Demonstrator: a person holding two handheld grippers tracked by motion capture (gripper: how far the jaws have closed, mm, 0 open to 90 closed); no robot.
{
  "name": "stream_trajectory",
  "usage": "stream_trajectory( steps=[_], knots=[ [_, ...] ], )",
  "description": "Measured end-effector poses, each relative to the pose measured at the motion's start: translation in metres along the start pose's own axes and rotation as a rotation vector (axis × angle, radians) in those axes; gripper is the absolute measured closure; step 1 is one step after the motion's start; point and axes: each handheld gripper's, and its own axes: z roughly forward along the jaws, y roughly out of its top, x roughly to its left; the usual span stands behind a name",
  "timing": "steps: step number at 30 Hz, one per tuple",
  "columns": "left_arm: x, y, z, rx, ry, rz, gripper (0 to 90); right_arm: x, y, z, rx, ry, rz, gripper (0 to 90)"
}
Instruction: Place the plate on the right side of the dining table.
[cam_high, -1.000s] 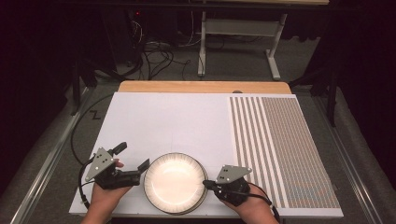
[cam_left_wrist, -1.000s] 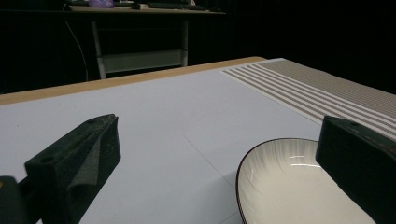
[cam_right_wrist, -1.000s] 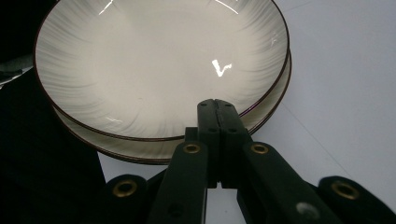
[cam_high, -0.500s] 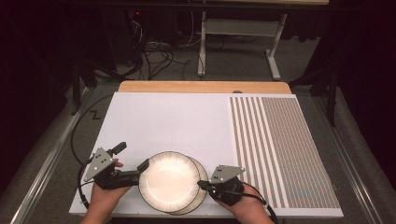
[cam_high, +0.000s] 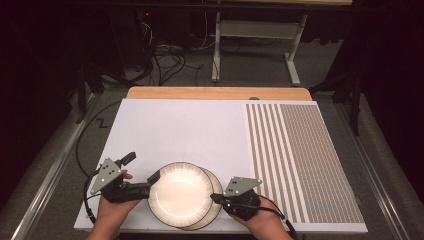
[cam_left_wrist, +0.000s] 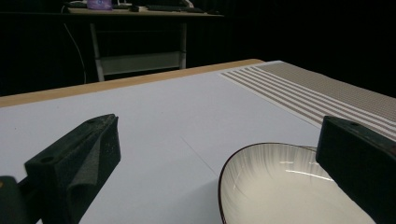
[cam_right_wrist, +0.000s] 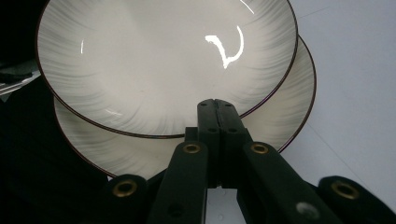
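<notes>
Near table's front edge, L gripper (cam_high: 152, 177) open at top plate (cam_high: 180, 192); R gripper (cam_high: 216, 198) closed, apparently touching lower plate (cam_high: 216, 192).

Near the front edge of the surface (cam_high: 165, 125) we find two stacked plates, the upper plate (cam_high: 177, 192) shifted left on the lower plate (cam_high: 216, 192). The left claw (cam_high: 150, 181) lies at the stack's left side, the right claw (cam_high: 214, 198) at its right. The striped mat (cam_high: 305, 160) covers the surface's right part, well apart from the plates.
</notes>
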Motion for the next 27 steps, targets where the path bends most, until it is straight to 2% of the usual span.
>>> stream_trajectory(
  steps=[27],
  knots=[
    [-0.0034,-0.0006,0.0004,0.003,-0.003,0.002,0.5,-0.0014,-0.0002,0.0009,-0.002,0.01,-0.001,90.0]
  ],
)
